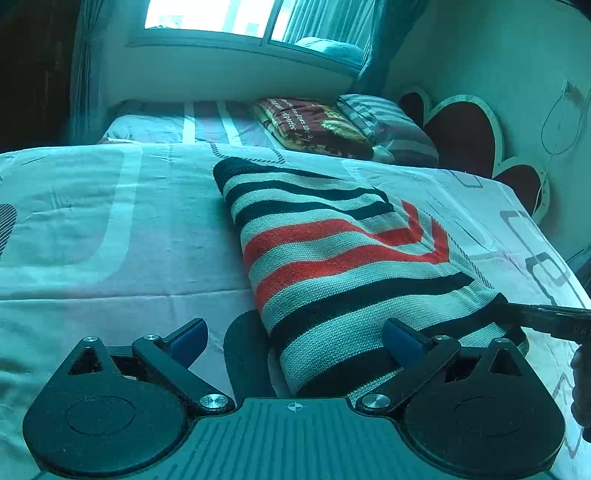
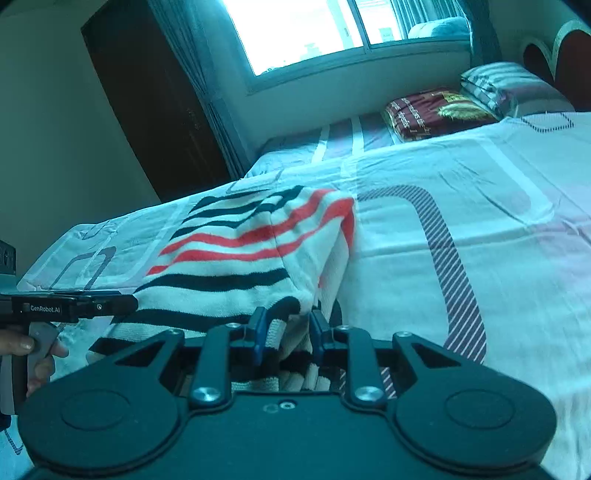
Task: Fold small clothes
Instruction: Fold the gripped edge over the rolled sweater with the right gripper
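Observation:
A knitted striped garment [image 1: 343, 258], white with black and red stripes, lies partly folded on the bed. My left gripper [image 1: 295, 343] is open, its blue fingertips [image 1: 402, 341] spread either side of the garment's near corner, low over the sheet. My right gripper [image 2: 286, 332] is shut on the garment's near edge [image 2: 273, 332] and holds that fold a little lifted. The garment also shows in the right wrist view [image 2: 243, 254]. The right gripper's black body enters the left wrist view at the right [image 1: 546, 319]; the left gripper and the hand holding it show at the left of the right wrist view [image 2: 66, 306].
The bed sheet [image 1: 110, 236] is pale with grey and pink shapes. A folded dark red blanket [image 1: 317, 123] and a striped pillow [image 1: 384, 122] lie at the far end by the headboard [image 1: 465, 129]. A dark wardrobe [image 2: 155, 103] stands beside the window [image 2: 295, 29].

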Demonstrator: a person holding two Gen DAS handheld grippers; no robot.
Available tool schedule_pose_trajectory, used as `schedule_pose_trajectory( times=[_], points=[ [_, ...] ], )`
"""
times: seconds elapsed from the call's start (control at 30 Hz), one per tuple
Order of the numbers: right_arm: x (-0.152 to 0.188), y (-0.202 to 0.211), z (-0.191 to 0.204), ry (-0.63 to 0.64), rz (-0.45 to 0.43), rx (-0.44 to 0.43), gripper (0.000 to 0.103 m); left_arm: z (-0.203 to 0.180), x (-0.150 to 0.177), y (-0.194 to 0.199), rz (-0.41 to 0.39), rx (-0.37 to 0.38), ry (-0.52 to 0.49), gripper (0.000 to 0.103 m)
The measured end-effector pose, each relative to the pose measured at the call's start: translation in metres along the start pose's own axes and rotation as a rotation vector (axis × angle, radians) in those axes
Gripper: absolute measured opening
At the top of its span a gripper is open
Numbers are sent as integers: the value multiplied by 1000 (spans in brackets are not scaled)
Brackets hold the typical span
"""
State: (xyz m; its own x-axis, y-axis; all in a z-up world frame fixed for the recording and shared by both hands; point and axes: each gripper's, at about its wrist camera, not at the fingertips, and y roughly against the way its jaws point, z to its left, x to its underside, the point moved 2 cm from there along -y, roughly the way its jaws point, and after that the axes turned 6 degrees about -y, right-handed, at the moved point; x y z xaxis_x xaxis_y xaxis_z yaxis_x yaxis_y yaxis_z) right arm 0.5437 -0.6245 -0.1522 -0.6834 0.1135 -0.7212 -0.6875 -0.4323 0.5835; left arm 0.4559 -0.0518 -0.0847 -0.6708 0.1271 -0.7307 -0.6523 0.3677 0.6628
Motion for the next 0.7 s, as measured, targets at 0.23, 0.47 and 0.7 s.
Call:
schedule_pose_trajectory(
  times=[0.23,0.47,0.7],
  points=[
    [19,-4,-12,-14,0,-9,17,1,27,-2,-15,2,10,101],
    [32,-10,-34,-129,-16,-54,24,0,44,-1,-60,-20,6,102],
    [33,-10,-29,-131,-13,-27,25,-6,41,-1,-42,-52,-12,103]
  ],
)
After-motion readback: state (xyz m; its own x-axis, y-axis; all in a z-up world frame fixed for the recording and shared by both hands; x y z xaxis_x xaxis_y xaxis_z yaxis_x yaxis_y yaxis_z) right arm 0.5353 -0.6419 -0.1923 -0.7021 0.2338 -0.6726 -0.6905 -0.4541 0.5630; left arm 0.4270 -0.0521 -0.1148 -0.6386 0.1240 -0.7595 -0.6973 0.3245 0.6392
